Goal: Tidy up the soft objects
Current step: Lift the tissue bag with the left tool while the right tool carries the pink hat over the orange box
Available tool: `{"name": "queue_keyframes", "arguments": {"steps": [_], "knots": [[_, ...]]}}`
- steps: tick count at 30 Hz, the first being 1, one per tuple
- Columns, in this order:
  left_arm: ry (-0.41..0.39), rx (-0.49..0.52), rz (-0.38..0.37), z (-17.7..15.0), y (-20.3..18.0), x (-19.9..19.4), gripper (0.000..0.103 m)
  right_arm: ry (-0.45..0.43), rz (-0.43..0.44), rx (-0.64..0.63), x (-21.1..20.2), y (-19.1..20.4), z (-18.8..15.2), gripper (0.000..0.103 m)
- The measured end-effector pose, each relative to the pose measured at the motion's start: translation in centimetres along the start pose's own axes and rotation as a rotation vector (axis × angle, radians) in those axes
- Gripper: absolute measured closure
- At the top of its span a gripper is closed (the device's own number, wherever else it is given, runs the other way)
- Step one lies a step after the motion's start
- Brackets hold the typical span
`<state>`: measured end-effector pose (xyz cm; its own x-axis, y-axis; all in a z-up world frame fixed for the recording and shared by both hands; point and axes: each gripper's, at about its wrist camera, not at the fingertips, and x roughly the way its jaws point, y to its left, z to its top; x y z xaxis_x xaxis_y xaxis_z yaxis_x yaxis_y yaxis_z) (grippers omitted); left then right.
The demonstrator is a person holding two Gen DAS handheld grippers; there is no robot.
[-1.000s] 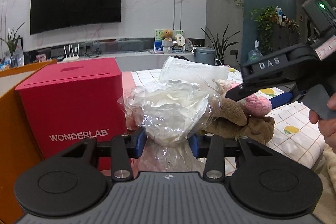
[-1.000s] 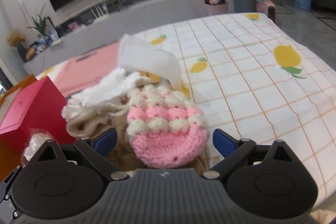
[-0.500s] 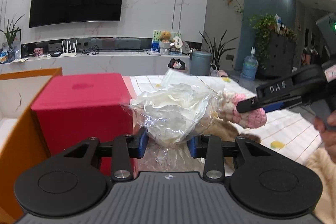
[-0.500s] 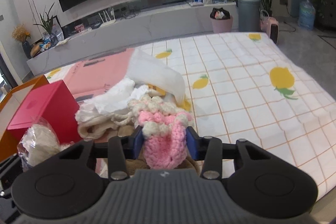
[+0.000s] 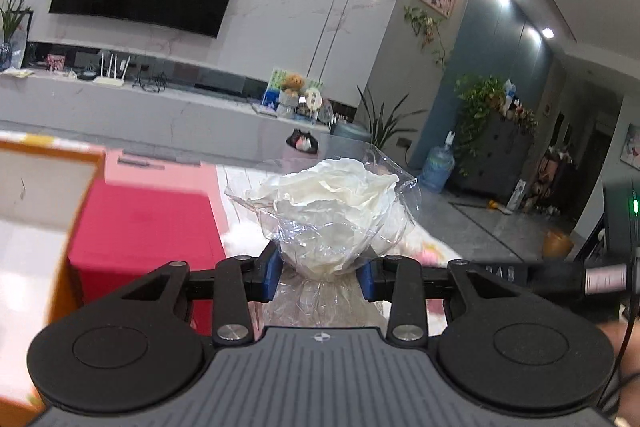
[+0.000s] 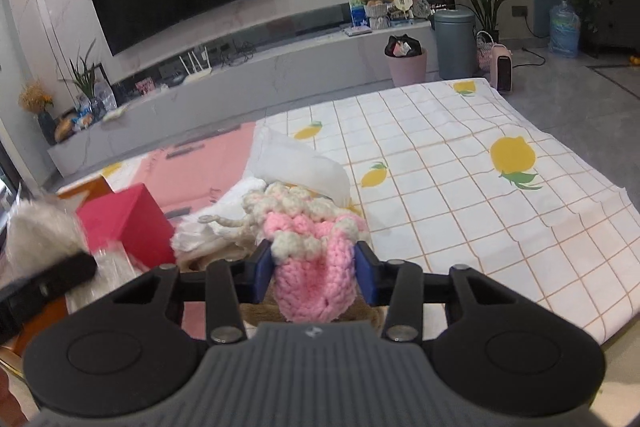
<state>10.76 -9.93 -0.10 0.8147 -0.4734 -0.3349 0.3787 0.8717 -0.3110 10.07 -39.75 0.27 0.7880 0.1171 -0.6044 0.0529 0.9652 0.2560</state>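
Grippers both loaded. Left gripper (image 5: 320,273): blue pads pinch the lower part of a clear plastic bag (image 5: 334,223) stuffed with crumpled white material; the bag bulges above the fingers and hangs crinkled below them. Beside it on the left sits a red box (image 5: 148,231), with an orange-edged carton (image 5: 44,187) further left, blurred.

Right gripper (image 6: 315,273): its jaws have just been closing and the pads now squeeze a pink and cream knitted pouch (image 6: 314,267) between them, the cream bobbled rim standing above the fingers, the pink body bulging below. A cream cord (image 6: 228,223) trails off its left side.

Behind the pouch, on the lemon-print checked cloth (image 6: 480,195), lies a heap of white and beige soft items (image 6: 296,167), touching one another. A brown furry piece (image 6: 256,315) shows under the pouch; I cannot tell if they touch. The left gripper's finger (image 6: 44,283) and its bag show blurred at the left edge of the right view.
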Motion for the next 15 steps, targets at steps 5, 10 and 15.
{"name": "queue_keyframes", "arguments": {"steps": [5, 10, 15], "knots": [[-0.066, 0.025, 0.017, 3.0, 0.8, -2.9, 0.06, -0.061, 0.041, -0.013, -2.6, 1.6, 0.2, 0.06], [-0.125, 0.048, 0.066, 5.2, 2.9, -6.9, 0.06, -0.125, 0.086, -0.035, -5.8, 4.3, 0.2, 0.06], [-0.177, 0.092, 0.166, 7.9, 5.1, -10.4, 0.06, -0.15, 0.169, -0.072, -8.7, 8.5, 0.1, 0.06]]}}
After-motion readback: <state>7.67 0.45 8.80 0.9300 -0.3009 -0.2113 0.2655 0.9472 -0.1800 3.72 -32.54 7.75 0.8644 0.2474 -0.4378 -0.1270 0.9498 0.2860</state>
